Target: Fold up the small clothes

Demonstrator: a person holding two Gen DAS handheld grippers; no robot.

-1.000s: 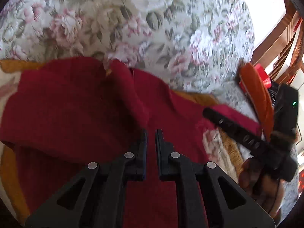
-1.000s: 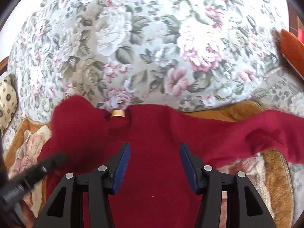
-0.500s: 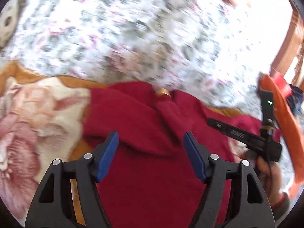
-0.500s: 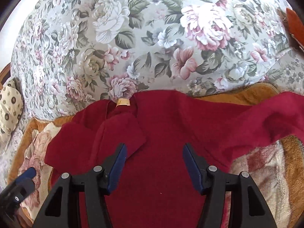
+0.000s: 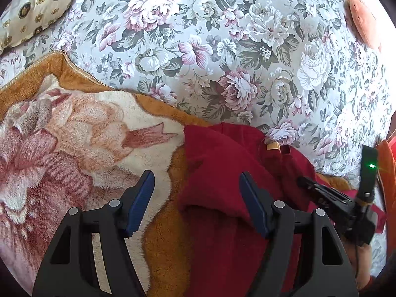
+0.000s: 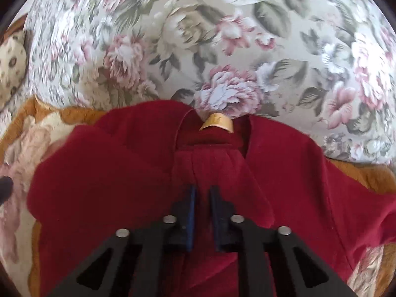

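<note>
A dark red top (image 6: 111, 173) lies on a plush orange and cream blanket (image 5: 74, 136), its collar with a tan label (image 6: 217, 123) toward the floral cushion. Its left sleeve is folded over the body. My right gripper (image 6: 203, 193) is shut on a pinch of the red fabric just below the collar. My left gripper (image 5: 196, 198) is open and empty above the top's left edge (image 5: 210, 173), one finger over the blanket, the other over the cloth. The right gripper also shows in the left wrist view (image 5: 329, 198).
A floral cushion (image 5: 222, 49) rises behind the blanket. A cream patterned pillow (image 5: 32, 10) sits at the far left. An orange item (image 5: 363, 17) lies at the upper right and another orange piece (image 5: 387, 173) at the right edge.
My left gripper has opened, let go of the folded sleeve and drawn back to the left. My right gripper has moved in toward the collar and closed on the fabric.
</note>
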